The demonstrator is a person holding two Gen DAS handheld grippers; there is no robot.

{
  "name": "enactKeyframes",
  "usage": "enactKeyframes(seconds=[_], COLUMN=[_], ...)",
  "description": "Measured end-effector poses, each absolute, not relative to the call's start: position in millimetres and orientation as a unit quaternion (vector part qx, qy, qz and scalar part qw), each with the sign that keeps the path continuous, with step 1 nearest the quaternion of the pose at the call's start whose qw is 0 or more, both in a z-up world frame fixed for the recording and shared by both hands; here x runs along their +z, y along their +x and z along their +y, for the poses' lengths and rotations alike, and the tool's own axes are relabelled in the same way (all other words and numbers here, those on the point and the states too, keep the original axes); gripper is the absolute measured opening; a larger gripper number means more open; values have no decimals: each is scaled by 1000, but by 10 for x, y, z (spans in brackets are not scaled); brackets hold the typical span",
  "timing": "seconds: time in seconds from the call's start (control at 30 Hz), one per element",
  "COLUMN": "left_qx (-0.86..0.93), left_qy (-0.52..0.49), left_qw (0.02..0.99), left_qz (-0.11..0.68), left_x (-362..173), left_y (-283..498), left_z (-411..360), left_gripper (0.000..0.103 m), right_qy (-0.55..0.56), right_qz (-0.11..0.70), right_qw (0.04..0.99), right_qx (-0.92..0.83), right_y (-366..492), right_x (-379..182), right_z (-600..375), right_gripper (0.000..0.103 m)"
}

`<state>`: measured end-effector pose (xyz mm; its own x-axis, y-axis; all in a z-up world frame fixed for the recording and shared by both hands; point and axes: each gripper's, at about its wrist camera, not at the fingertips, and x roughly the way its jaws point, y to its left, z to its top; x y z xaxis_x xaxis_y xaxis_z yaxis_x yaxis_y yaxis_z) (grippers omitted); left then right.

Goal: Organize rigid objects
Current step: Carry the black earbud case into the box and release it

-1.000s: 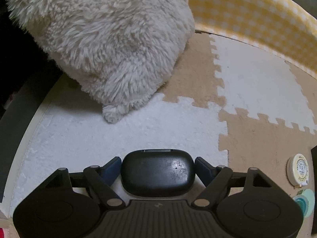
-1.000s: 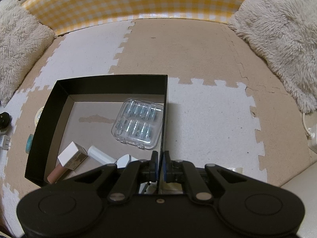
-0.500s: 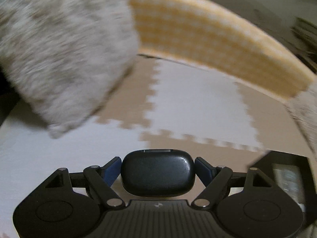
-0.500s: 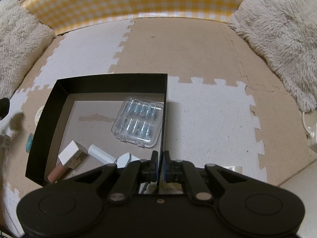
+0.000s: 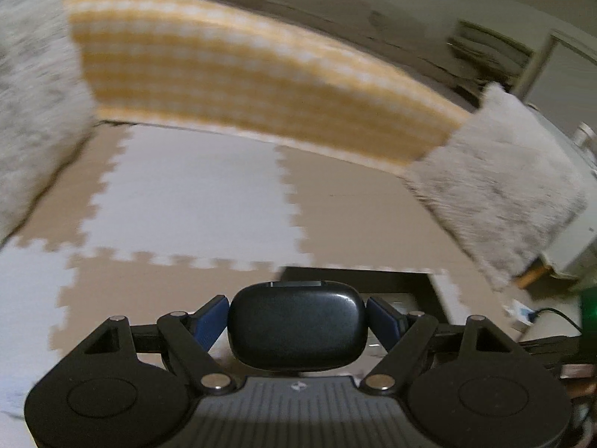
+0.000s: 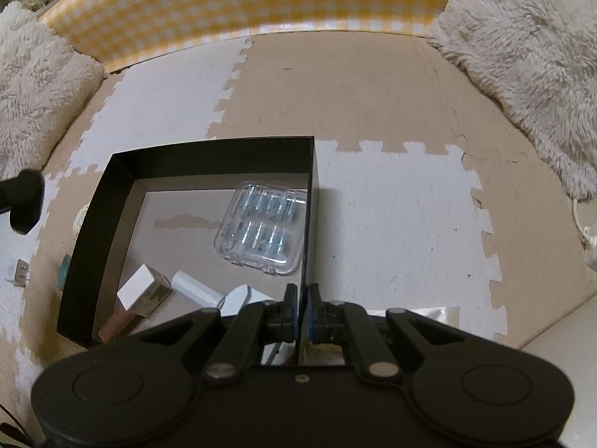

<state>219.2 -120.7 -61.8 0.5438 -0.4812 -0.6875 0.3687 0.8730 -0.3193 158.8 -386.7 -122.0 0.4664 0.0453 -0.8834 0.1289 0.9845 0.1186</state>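
My left gripper (image 5: 296, 315) is shut on a black rounded case (image 5: 296, 328) and holds it in the air; the case also shows at the left edge of the right wrist view (image 6: 24, 201). The black open box (image 6: 209, 153) sits on the foam mat. Its far wall shows behind the case in the left wrist view (image 5: 358, 278). My right gripper (image 6: 302, 304) is shut on the box's right wall. Inside the box lie a clear plastic case (image 6: 261, 227), a white-capped box (image 6: 143, 291), a white tube (image 6: 194, 287) and a pink tube (image 6: 115, 326).
A round white item (image 6: 80, 216), a teal disc (image 6: 65, 267) and a small white plug (image 6: 18, 270) lie on the mat left of the box. Fluffy cushions (image 6: 522, 56) (image 6: 33, 89) flank the mat. A yellow checked wall (image 6: 242, 7) closes the back.
My left gripper has lifted the black case and swung right toward the box, which has come into its view. My right gripper has stayed shut on the box wall.
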Motion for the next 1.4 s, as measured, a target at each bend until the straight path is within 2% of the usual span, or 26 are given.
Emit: enactKeyframes(seconds=[0.27,0.5,0.73,1.07,1.4], left_qx=[-261,-229,-188,-179,-190], left_qy=[-40,-17,10,35,32], left_qw=[863,857,864,872,866], left_qz=[431,462,468,455,462], left_x=[-784,-1074,-1307,-1367,-1263], left_y=[2212,2398,2510,2562,2532], left_z=[-1951,-2307,-2401,-2592,-2521], left_gripper=[80,81,81,81,93], right_qy=[84,92,101,104,106], right_qz=[514,513,515,515,520], right_qw=[854,853,851,850,847], right_qx=[-25,-26,-27,-26,-25], right_y=[1582,1585,1586,1581,1581], right_x=[-1227,-1231,-1234,-1221,-1227], right_z=[-3882,-3891,-3897,-3908,-3923], right_gripper=[5,5,5,6,6])
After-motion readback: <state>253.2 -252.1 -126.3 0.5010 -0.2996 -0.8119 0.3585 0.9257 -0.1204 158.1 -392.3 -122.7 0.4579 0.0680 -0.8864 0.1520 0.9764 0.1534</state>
